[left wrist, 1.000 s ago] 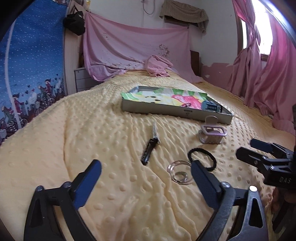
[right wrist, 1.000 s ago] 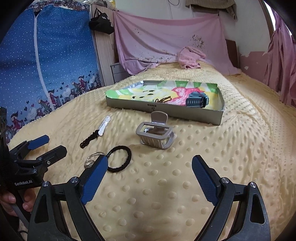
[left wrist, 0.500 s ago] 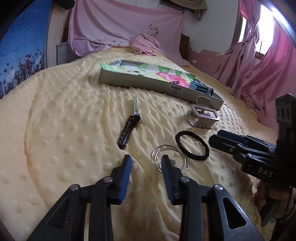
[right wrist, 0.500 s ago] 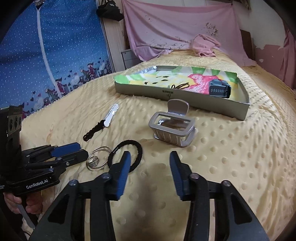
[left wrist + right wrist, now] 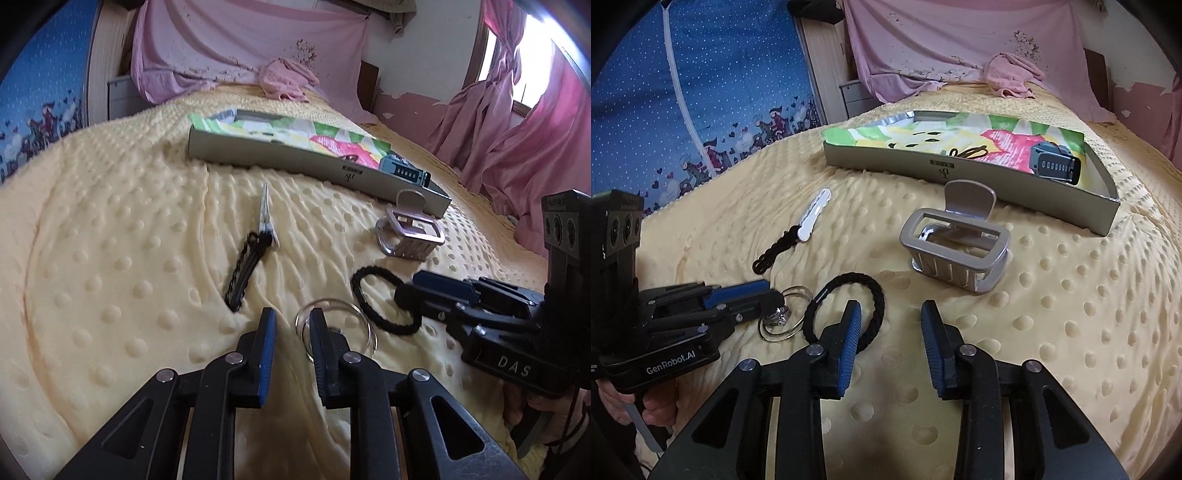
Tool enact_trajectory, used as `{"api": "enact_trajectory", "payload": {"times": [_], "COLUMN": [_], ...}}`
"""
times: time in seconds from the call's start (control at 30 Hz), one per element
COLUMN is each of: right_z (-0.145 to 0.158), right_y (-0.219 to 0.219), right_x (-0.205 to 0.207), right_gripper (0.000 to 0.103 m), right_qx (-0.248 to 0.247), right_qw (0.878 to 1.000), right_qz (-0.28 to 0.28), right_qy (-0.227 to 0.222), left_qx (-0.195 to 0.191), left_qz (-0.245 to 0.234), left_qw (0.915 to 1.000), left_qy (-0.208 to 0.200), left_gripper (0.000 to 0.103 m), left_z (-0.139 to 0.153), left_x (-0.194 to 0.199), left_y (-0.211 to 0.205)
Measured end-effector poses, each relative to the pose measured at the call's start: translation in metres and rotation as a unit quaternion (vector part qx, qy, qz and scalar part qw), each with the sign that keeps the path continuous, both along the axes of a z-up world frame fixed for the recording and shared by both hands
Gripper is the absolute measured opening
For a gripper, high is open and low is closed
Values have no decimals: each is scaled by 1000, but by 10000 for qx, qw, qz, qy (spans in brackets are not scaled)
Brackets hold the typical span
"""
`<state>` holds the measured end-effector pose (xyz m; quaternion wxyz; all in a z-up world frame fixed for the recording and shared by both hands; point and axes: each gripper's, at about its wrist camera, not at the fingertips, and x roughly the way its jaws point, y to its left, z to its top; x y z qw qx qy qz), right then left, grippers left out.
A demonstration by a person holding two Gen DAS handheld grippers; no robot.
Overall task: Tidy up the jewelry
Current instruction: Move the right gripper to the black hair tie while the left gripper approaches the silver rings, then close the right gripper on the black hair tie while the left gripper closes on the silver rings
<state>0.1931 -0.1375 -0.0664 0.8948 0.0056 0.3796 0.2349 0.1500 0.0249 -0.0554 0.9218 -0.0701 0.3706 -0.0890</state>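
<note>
Reaching low over the yellow dotted blanket (image 5: 110, 258), the left gripper (image 5: 291, 328) has its jaws narrowed to a small gap, empty, with the right-hand fingertip (image 5: 317, 325) lying over the near-left rim of the silver bangles (image 5: 364, 325); whether it touches them cannot be told. The right gripper (image 5: 890, 325) stands a little wider apart, gripping nothing, its left finger (image 5: 849, 328) overlapping the black hair tie (image 5: 864, 291). A silver claw clip (image 5: 956, 251) sits just beyond, near the front wall of the gray tray (image 5: 960, 170), which holds a dark watch (image 5: 1056, 166). A black-and-white hair clip (image 5: 798, 229) lies apart to the left, with bare blanket around it.
</note>
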Motion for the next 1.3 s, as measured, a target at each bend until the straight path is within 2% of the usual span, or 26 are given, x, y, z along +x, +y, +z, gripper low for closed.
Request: {"api": "enact_trajectory", "payload": {"times": [0.1,0.33,0.43,0.57,0.63,0.73,0.97,1.13,1.3], "right_z": [-1,-3,-4,-6,-7,-8,-8,-7,-1], "right_y": [0,-1,-1,0,1,5,9,5,-1], "right_x": [1,2,4,5,7,8,5,2,-4], "right_gripper": [30,30,30,30,30,30,13,6,5], "right_qx": [1,29,19,27,34,-43,-103,-77,-18], "right_qw": [10000,9999,9999,9997,9996,9994,9994,9996,9999], "right_qz": [1,19,37,87,121,166,206,150,87], "right_qy": [34,103,143,209,255,311,259,219,131], "left_qx": [41,8,51,214,262,211,248,203,94], "left_qz": [-74,-214,-277,-408,-421,-371,-397,-490,-470], "left_qw": [9999,9997,9992,9984,9980,9979,9984,9983,9988], "left_qy": [-127,114,294,340,385,478,324,238,120], "left_gripper": [18,18,18,18,11,7,4,4,4], "left_z": [4,-1,-5,-6,-7,-10,-7,-1,9], "left_x": [0,13,18,14,13,14,7,-2,-10], "left_y": [-3,-3,-3,-7,-8,-6,-7,-8,-5]}}
